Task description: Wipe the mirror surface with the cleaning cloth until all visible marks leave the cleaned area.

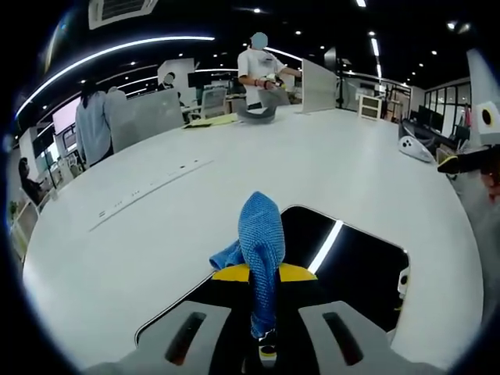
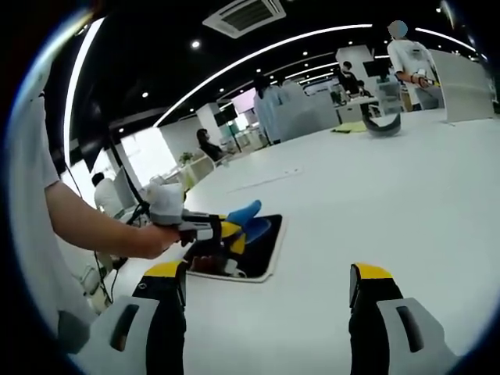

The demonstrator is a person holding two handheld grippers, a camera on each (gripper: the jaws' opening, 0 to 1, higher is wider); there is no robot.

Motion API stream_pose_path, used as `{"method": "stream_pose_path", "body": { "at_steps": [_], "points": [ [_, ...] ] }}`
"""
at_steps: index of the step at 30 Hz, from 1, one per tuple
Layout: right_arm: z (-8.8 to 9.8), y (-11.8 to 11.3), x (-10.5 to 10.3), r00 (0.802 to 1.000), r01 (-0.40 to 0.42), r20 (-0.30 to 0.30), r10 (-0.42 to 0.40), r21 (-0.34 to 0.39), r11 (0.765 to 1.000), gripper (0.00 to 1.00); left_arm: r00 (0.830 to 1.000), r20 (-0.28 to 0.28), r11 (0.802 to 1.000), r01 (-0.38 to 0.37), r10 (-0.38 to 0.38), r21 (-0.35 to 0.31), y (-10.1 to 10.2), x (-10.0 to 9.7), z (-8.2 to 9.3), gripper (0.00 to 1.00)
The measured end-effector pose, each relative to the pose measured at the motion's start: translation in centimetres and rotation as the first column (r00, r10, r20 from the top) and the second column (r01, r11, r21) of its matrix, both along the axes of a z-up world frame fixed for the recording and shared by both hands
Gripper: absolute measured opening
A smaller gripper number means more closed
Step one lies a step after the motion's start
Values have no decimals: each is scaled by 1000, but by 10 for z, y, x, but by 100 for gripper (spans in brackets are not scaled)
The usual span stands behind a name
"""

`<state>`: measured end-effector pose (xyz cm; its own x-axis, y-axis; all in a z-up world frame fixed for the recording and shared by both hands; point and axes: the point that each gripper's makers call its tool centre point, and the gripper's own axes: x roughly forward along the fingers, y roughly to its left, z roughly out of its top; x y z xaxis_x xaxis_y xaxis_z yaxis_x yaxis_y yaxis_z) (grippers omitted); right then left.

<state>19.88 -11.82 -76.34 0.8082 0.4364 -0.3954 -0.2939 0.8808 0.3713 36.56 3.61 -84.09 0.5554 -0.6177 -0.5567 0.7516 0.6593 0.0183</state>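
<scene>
A blue cleaning cloth (image 1: 261, 250) is pinched between the yellow-tipped jaws of my left gripper (image 1: 264, 275), bunched upright over a dark rectangular mirror (image 1: 344, 266) lying flat on the white table. The mirror reflects a bright ceiling light strip. In the right gripper view the mirror (image 2: 264, 248) lies to the left, with the left gripper (image 2: 226, 233) and the blue cloth (image 2: 245, 212) above it, held by a person's hand. My right gripper (image 2: 266, 293) stands open over bare table to the right of the mirror, nothing between its fingers.
The large white table (image 1: 234, 172) stretches far ahead. A person (image 1: 262, 74) works with grippers at the far end, near a white partition (image 1: 319, 86). Other people and desks stand at the left. A white device (image 1: 416, 148) lies at the right edge.
</scene>
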Motion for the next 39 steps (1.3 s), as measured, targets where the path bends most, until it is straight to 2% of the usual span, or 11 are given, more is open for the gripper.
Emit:
{"method": "stream_pose_path", "body": {
  "at_steps": [20,29,39],
  "points": [
    [2,-5,2,1000,6,8,-6,0,1000,86,999,-5,999,41,-41,-13,-27,-7,0,8],
    [2,-6,2,1000,-12,17,13,-26,1000,88,998,-8,998,67,-67,-21,-43,-13,0,7],
    [2,-4,4,999,-24,20,25,-34,999,90,997,-9,996,82,-83,-26,-51,-15,0,7]
  ]
}}
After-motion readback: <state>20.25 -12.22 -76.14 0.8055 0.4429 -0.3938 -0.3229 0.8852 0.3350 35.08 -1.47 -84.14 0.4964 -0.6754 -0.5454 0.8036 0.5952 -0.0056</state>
